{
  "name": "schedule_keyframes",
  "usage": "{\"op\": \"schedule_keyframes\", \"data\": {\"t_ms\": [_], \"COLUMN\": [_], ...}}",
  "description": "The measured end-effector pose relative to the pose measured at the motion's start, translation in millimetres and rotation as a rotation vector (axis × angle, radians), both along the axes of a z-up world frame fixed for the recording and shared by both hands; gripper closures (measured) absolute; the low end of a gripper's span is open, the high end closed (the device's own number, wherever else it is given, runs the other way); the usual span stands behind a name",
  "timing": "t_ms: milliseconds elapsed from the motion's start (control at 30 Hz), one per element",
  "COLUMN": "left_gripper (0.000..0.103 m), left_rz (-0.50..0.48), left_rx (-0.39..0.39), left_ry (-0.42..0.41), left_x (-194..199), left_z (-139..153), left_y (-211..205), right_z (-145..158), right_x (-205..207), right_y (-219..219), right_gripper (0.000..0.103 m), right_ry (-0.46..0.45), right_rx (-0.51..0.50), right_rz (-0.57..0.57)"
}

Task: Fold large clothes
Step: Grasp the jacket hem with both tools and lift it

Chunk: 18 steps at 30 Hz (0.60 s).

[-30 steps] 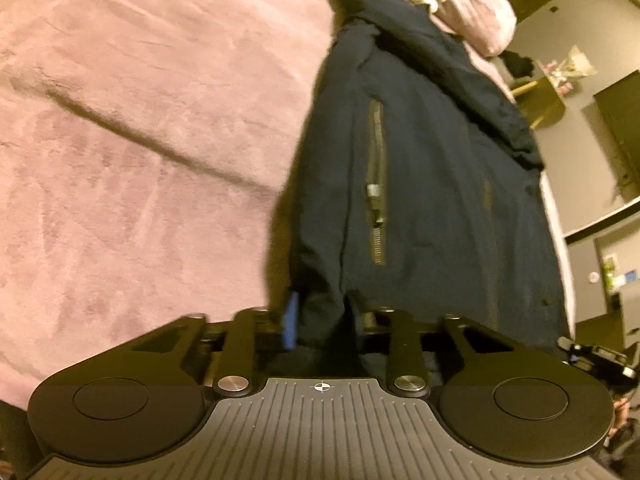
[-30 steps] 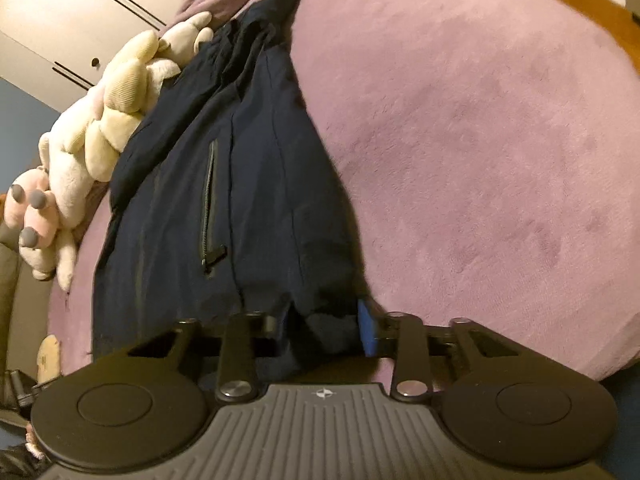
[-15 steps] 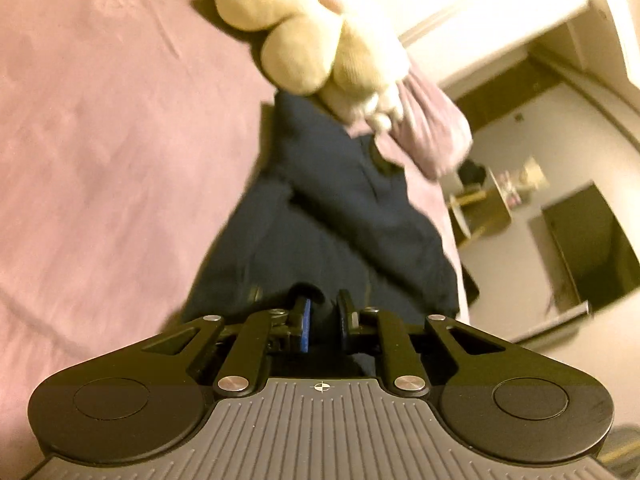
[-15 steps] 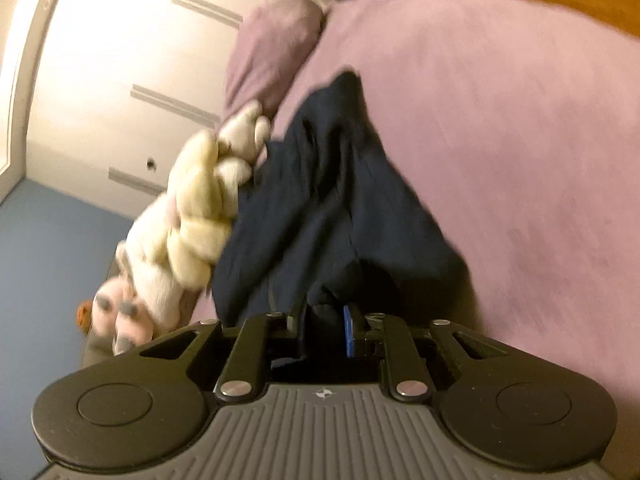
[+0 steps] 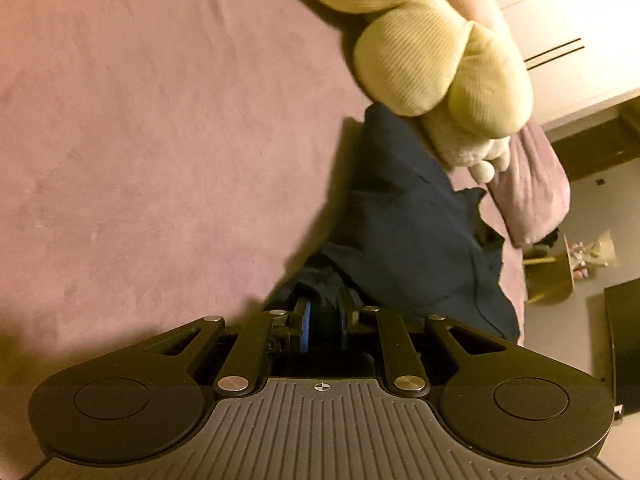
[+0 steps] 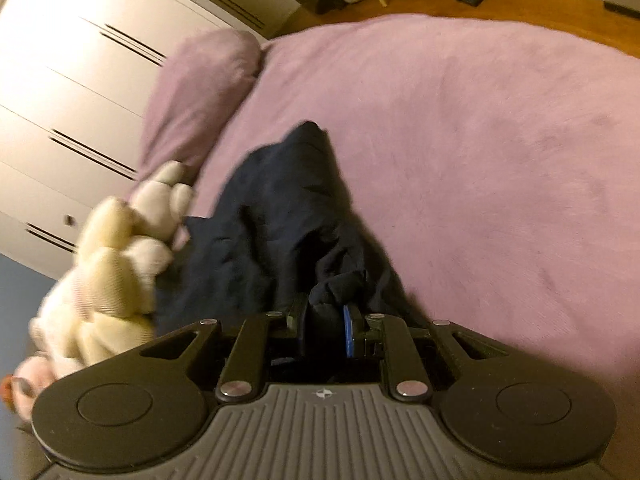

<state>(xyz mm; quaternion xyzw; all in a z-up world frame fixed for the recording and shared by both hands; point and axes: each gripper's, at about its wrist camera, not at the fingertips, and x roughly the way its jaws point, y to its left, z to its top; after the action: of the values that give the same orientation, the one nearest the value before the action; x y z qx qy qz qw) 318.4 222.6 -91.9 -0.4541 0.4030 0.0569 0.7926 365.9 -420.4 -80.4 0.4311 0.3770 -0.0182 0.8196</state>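
A dark navy jacket (image 5: 416,240) lies on a pink bed cover (image 5: 160,140), bunched and partly doubled over itself. My left gripper (image 5: 323,322) is shut on the jacket's near hem, with cloth between its blue pads. In the right wrist view the same jacket (image 6: 280,208) runs away from me, and my right gripper (image 6: 326,330) is shut on a bunched fold of its hem. The rest of the hem is hidden behind the grippers' bodies.
A cream plush toy (image 5: 436,48) lies against the jacket's far end; it also shows in the right wrist view (image 6: 120,264). A pink pillow (image 6: 196,92) sits at the head of the bed. White wardrobe doors (image 6: 72,80) stand behind. The bed cover (image 6: 480,152) spreads to the right.
Both grippers have carried the jacket's hem toward the collar end. The flat jacket with its zip pocket showing is now bunched and doubled over. The plush toy looms much closer.
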Motion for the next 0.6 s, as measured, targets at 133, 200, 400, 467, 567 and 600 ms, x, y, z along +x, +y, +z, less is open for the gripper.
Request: {"op": "schedule_keyframes", "data": {"t_ms": [133,200,400,467,567,600], "left_gripper": [0.083,0.080,0.022,0.015,0.014,0.014], "left_rz": [-0.026,-0.009,-0.065,-0.172,-0.286,-0.308], "left_rx": [0.023,-0.019,0.222,0.314,0.337,0.342], "left_ry": [-0.027,-0.039,-0.254,-0.289,-0.265,-0.247], "left_x": [1.5,-5.4,-41.2,-43.5,-35.1,-29.9], "left_z": [-5.3,-2.8,53.4,60.8,51.2,46.0], "left_y": [-0.4,4.9,7.1,-2.9,-19.1,-25.2], "right_z": [-18.0,-19.9,8.0,22.4,26.9,23.4], "right_x": [7.4,6.7,-18.1,-37.4,-42.1,-39.7], "right_y": [4.9,7.5,-16.1,-23.5,-15.8,-10.4], "right_gripper": [0.087,0.087,0.049,0.039,0.039,0.039], "right_ry": [-0.003,-0.026,-0.186,-0.279,-0.257,-0.231], "right_rx": [-0.043,-0.075,-0.001,-0.065,-0.240,-0.284], "right_rz": [0.018,0.042,0.094,0.075,0.162,0.194]}}
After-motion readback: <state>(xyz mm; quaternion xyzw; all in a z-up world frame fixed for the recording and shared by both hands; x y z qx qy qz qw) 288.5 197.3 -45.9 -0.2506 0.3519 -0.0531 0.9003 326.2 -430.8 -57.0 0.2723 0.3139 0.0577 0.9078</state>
